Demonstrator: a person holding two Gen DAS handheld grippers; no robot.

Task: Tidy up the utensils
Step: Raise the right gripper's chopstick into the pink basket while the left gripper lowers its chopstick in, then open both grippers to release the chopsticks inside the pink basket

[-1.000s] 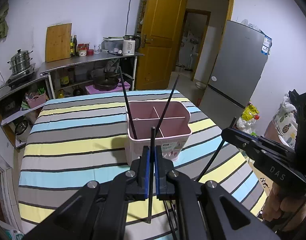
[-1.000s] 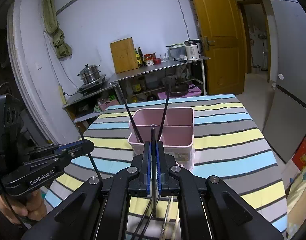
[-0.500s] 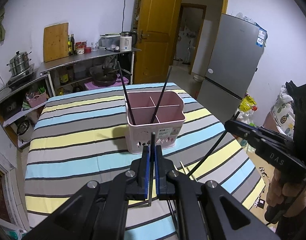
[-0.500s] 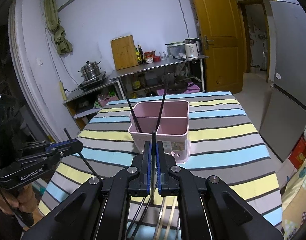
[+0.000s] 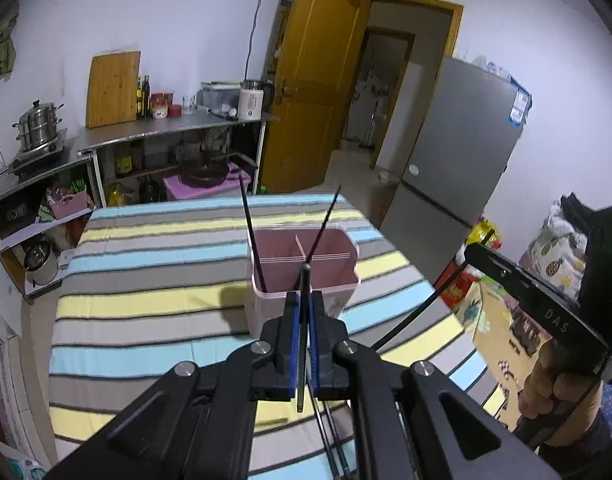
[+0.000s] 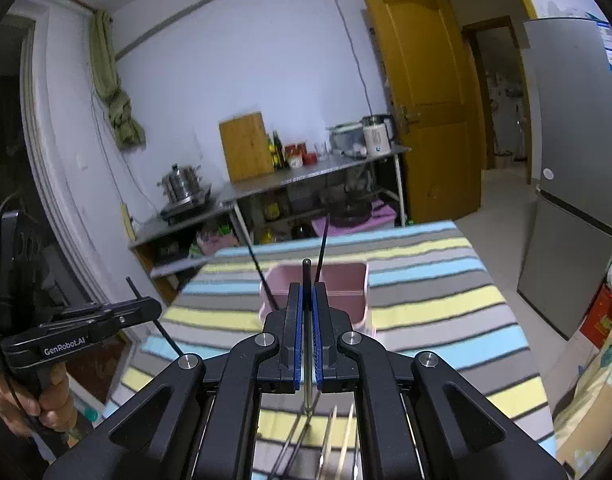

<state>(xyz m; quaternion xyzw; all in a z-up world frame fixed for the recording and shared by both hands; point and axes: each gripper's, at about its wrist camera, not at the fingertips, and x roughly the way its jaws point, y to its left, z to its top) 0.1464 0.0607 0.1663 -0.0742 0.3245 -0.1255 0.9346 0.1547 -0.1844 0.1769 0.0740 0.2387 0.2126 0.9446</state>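
The left tongs (image 5: 301, 312) are clenched on a thin black chopstick (image 5: 303, 332), held nearly upright between flat blue pads (image 5: 293, 344) set in matte black, angular arms with round silver bolts. The right tongs (image 6: 307, 312) grip a second stick (image 6: 307, 320) the same way, dark at its rounded top and pale metal toward the lower end. Ahead of both stands a pink plastic caddy (image 5: 338, 248), boxy with rounded corners and thin white dividers splitting it into compartments; two black chopsticks (image 5: 253, 236) lean out of it in a V, one from the near left corner, the other crossing the dividers. The caddy sits on a surface (image 5: 145, 280) covered in soft cloth with grey, yellow, blue and white stripes. In the right view, loose sticks (image 6: 338, 436), some pale wood, some dark, lie on the cloth just under the tongs. Behind is a steel counter (image 5: 165, 132) with a bamboo board (image 5: 113, 88) propped against the white wall, bottles, a white kettle (image 5: 251, 102) and a stacked steel steamer (image 5: 37, 124). An ochre wooden door (image 5: 318, 92) stands open, beside a smooth grey fridge (image 5: 462, 140).
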